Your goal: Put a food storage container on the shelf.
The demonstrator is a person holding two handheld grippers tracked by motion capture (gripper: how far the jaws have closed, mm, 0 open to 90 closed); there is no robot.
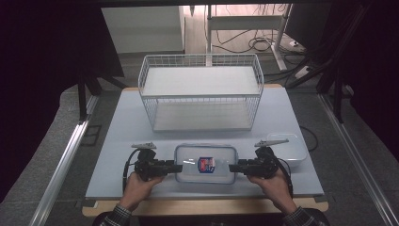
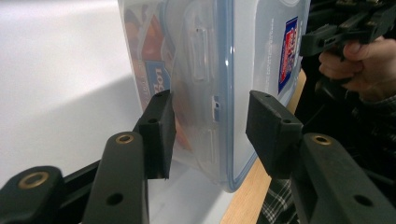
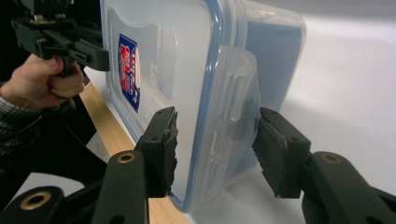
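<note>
A clear plastic food container [image 1: 205,165] with a blue-rimmed lid and a red-and-blue label lies near the table's front edge. My left gripper [image 1: 178,167] holds its left end and my right gripper [image 1: 232,167] holds its right end. In the left gripper view the container's end [image 2: 201,70] sits between the two black pads of the left gripper [image 2: 210,126], one under the base and one on the lid. In the right gripper view the right gripper [image 3: 215,140] pinches the lid and side clip of the container [image 3: 187,70]. Each view shows the other hand beyond.
A white wire basket [image 1: 202,89] stands at the back of the pale table [image 1: 122,141]. A second clear container [image 1: 289,148] sits just right of my right hand. The wooden front edge [image 1: 202,206] runs close below the held container.
</note>
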